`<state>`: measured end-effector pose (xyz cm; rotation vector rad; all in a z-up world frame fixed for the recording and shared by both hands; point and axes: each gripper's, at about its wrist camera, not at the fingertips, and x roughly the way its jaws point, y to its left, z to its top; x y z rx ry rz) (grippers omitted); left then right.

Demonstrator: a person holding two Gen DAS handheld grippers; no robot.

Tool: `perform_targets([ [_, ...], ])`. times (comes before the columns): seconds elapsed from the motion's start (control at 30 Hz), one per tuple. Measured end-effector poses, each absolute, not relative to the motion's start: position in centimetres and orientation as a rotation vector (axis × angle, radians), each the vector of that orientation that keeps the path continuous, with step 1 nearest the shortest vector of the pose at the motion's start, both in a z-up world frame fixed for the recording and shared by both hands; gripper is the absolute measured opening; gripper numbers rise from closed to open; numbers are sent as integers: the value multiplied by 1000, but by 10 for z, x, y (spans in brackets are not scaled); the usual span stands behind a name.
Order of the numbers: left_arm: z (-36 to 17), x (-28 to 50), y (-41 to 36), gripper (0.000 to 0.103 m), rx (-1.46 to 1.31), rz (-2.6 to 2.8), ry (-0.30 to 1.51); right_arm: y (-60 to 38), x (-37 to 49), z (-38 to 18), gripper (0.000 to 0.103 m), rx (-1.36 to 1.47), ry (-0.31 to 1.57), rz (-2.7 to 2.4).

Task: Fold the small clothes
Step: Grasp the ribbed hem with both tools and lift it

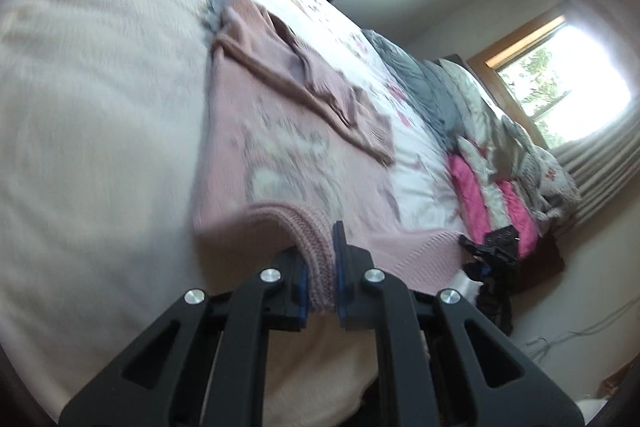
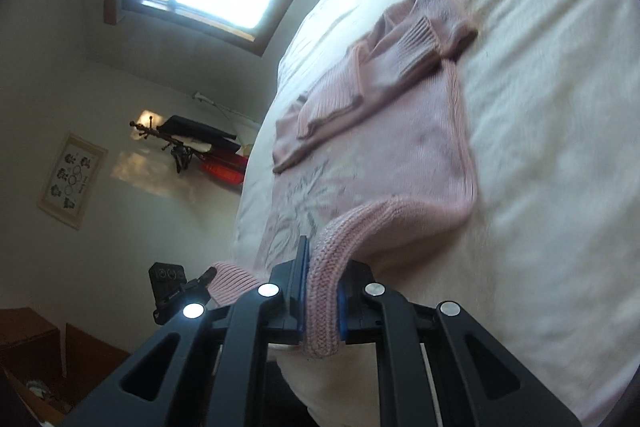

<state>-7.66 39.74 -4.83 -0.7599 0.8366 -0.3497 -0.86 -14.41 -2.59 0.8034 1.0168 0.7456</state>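
The sweater is pink knit — ribbed and coarse at the hem, finer across the body. Gripper arms look matt black plastic with shiny metal pins. The bedspread — soft, matt cloth.

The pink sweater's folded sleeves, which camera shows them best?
The right wrist view: both ribbed cuffs lie crossed on the pink sweater, fairly sharp. The left wrist view shows the sleeves blurrier and more edge-on.
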Motion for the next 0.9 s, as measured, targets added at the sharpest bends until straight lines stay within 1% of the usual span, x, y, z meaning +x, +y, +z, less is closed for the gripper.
perform_targets([
  [0.1, -56, -51, 407, 8, -795, -323, 840, -146, 21, -30, 11, 835, 1031, 724],
  [0.37, -91, -3, 433, 8, -867, -238, 882, -139, 86, -63, 11, 893, 1099, 671],
  [0.57, -106, 22, 440, 9, -884, -227, 910, -136, 114, -89, 11, 925, 1142, 635],
  [0.63, -109, 28, 439, 9, -884, -226, 923, -136, 121, -99, 11, 936, 1159, 619],
  [0.67, -111, 31, 441, 12, -892, -227, 931, -135, 123, -102, 11, 930, 1168, 613],
  [0.8, -114, 38, 447, 13, -943, -249, 938, -138, 129, -109, 22, 941, 1189, 594],
  [0.83, -113, 39, 449, 13, -954, -258, 939, -141, 129, -109, 28, 947, 1180, 586],
  [0.87, -111, 38, 452, 15, -963, -260, 933, -143, 130, -108, 34, 942, 1174, 578],
  [0.9, -108, 36, 455, 21, -973, -261, 913, -145, 129, -106, 41, 930, 1166, 567],
])
